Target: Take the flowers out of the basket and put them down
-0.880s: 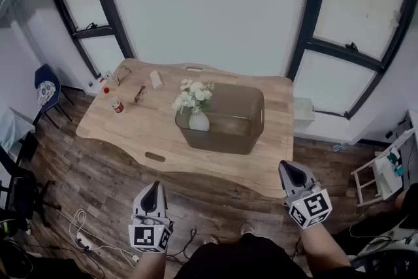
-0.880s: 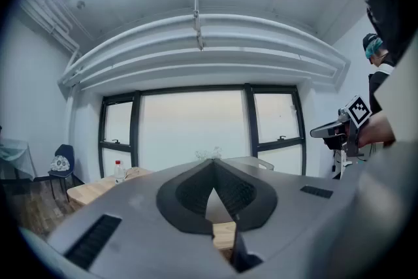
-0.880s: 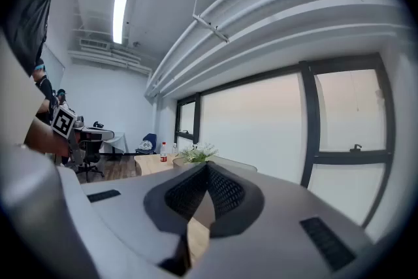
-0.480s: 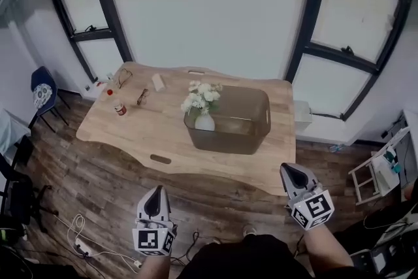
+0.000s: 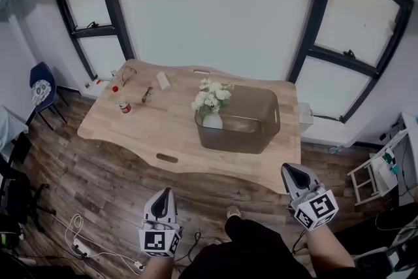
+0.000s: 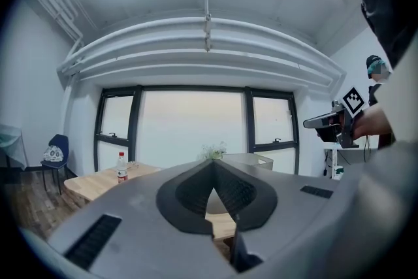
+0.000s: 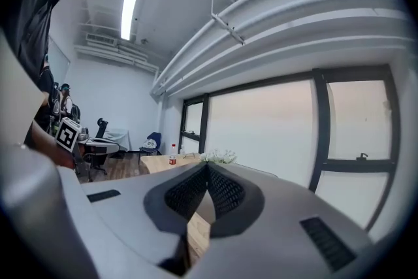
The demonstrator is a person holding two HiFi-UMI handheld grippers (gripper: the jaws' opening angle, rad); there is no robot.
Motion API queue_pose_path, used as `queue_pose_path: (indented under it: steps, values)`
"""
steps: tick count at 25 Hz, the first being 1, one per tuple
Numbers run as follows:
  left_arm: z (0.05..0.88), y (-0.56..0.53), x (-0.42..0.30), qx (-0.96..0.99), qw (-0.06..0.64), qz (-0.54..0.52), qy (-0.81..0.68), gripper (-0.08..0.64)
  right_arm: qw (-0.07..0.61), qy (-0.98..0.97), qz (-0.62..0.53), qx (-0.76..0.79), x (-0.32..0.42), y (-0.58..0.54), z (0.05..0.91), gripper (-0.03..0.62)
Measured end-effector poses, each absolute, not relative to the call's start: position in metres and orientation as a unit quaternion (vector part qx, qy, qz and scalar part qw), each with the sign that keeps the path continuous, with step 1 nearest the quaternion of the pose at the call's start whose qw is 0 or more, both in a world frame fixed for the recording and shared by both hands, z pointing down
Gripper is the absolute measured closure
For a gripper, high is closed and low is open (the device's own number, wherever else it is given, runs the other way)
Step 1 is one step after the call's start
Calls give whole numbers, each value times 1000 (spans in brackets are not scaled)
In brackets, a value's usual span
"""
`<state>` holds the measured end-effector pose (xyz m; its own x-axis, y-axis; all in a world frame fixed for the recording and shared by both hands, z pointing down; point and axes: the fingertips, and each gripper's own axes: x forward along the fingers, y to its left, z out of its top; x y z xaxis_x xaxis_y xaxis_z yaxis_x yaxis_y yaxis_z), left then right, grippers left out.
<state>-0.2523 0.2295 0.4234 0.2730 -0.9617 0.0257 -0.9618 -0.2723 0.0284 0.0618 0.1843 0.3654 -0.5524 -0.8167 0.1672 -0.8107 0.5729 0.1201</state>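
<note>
- Currently, table [image 5: 130, 134]: bearing the basket, standing well ahead of the person.
- Basket [image 5: 251, 121]: sitting on the table, holding the flowers.
- Flowers [image 5: 212, 96]: standing at the basket's left end, not yet being lifted.
- Left gripper [image 5: 163, 200], right gripper [image 5: 292, 173]: both closed, empty; whole task remaining.

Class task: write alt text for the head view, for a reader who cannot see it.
A wooden table by large windows carries a translucent brown basket holding white flowers in a white vase. In the foreground, short of the table, the person holds the left gripper and right gripper, both shut and empty.
</note>
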Motion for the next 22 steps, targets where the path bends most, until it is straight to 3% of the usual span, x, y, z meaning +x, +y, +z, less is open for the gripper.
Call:
queue_pose_path:
  steps: [12, 22]
  values:
    - [410, 173, -288, 779, 2, 20, -627, 555, 68, -900, 1, 431, 22, 97, 368, 571]
    - [380, 78, -286, 781, -22, 35, -623, 555, 41, -897, 28, 438, 35, 12, 373, 571]
